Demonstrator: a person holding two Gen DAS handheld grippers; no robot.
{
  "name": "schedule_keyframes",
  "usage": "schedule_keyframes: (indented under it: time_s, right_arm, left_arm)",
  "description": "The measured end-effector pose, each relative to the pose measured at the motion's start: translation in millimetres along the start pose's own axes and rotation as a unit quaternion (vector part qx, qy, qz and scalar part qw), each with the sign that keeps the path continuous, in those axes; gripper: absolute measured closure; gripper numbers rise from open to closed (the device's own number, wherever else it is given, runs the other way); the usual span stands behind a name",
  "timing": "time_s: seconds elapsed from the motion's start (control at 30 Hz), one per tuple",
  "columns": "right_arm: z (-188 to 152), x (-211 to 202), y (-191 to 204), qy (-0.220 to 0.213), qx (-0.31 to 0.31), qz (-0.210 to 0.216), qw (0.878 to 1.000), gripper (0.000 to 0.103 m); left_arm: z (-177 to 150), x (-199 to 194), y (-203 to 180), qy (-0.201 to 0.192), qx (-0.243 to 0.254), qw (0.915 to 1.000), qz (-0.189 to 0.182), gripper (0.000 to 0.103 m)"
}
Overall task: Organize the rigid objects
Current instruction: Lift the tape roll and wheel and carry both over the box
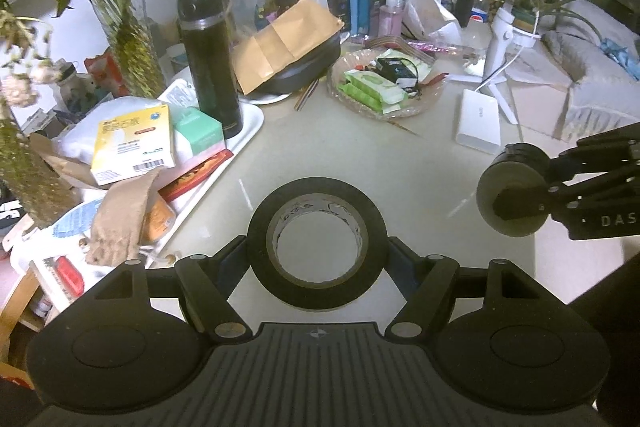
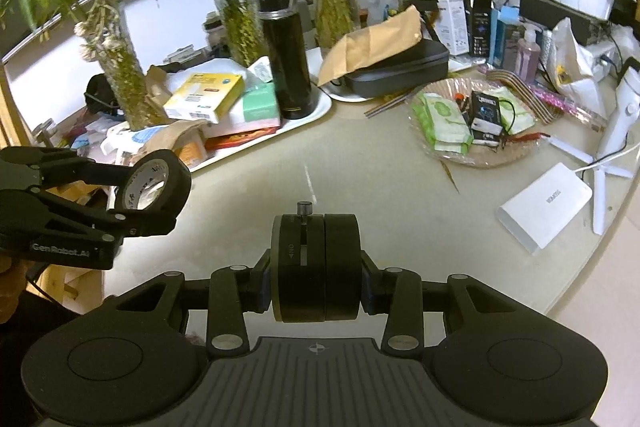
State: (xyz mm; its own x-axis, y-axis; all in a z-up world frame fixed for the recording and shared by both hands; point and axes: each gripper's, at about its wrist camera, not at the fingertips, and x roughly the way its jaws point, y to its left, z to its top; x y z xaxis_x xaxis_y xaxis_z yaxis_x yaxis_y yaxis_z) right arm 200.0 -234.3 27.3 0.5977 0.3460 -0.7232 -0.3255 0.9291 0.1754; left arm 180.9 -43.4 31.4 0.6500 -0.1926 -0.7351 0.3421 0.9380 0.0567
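My left gripper point(image 1: 317, 259) is shut on a black tape roll point(image 1: 316, 201), holding it by its sides above the pale table point(image 1: 360, 155). The roll also shows in the right wrist view point(image 2: 156, 183), at the left, in the left gripper point(image 2: 144, 211). My right gripper point(image 2: 316, 267) is shut on a black round disc-shaped device point(image 2: 316, 259) with a small knob on top and an ON mark. That device shows in the left wrist view point(image 1: 512, 195) at the right, held by the right gripper point(image 1: 520, 203) above the table.
A white tray point(image 1: 248, 131) at the left holds a black flask point(image 1: 208, 59), boxes and packets. A glass dish point(image 1: 384, 83) of wipes sits at the back centre. A white power bank point(image 1: 478, 121) lies at the right. Plant vases point(image 1: 132, 39) stand behind.
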Motion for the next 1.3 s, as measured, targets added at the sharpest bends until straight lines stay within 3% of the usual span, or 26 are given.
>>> schedule_keyframes:
  time_s: [0.53,1.1,1.3]
  right_arm:
    - [-18.4,-28.1,27.1,0.007,-0.005,0.020,1.000,0.060]
    - [-43.9,-46.8,41.2,0.010,-0.011,0.036,0.999,0.060]
    - [-52.4,-49.0,40.8,0.013,-0.011,0.037,0.999,0.060]
  left_arm:
    - [-33.9,-45.7,-2.9,-0.004,-0.011,0.9997,-0.020,0.031]
    - [-81.3,-45.3,-22.4,0.047,-0.008,0.9975,-0.053,0.031]
    - [-86.1,-43.6,-25.2,0.035,-0.007,0.9972,-0.066,0.030]
